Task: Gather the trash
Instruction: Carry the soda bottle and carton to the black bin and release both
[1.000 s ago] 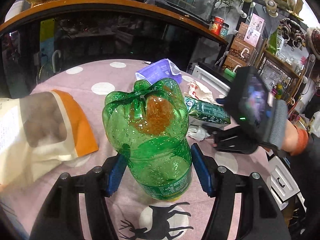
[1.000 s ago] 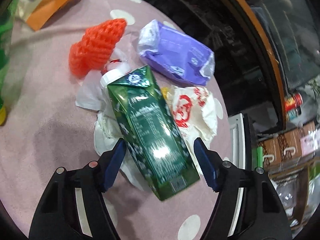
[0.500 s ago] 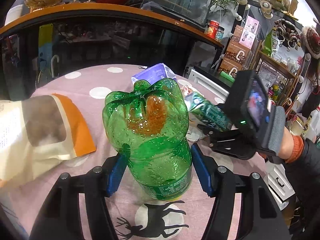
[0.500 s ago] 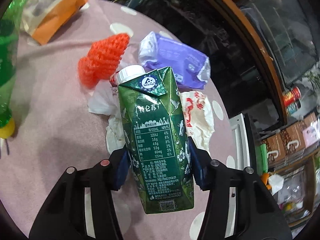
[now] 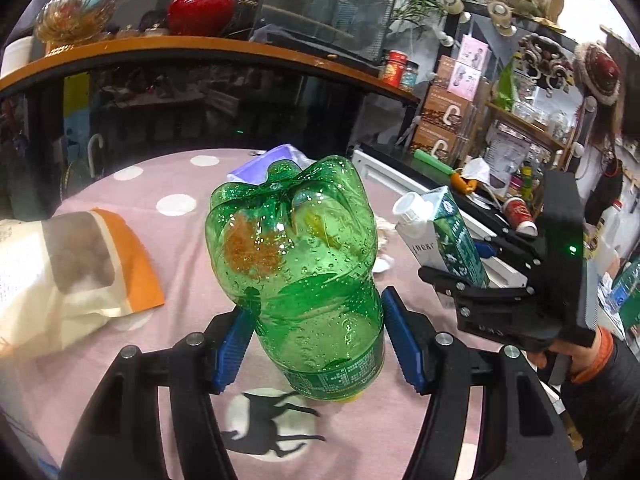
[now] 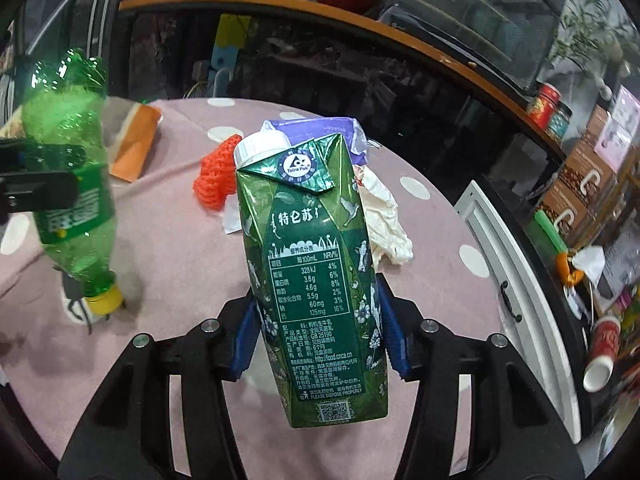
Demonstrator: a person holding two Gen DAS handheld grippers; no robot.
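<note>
My left gripper (image 5: 316,344) clamps the green bottle (image 5: 304,264), cap down — my right gripper (image 6: 316,336) pinches the milk carton (image 6: 316,280), both above the pink tablecloth (image 6: 180,248).

We have two fisheye views, each looking forward and somewhat downward along its own gripper's fingers at the pink table (image 5: 168,184) from close range. Our left view sits just behind the bottle (image 5: 296,256) and faces the dark counter (image 5: 200,52) beyond, with the right gripper (image 5: 452,252) and its carton (image 5: 452,236) near its right edge. Our right view sits just behind that carton (image 6: 316,280), faces the same counter (image 6: 400,36) with the bottle (image 6: 68,184) at its left edge, and both share the purple pack (image 5: 264,164), probably the one peeking over the carton (image 6: 312,126).
</note>
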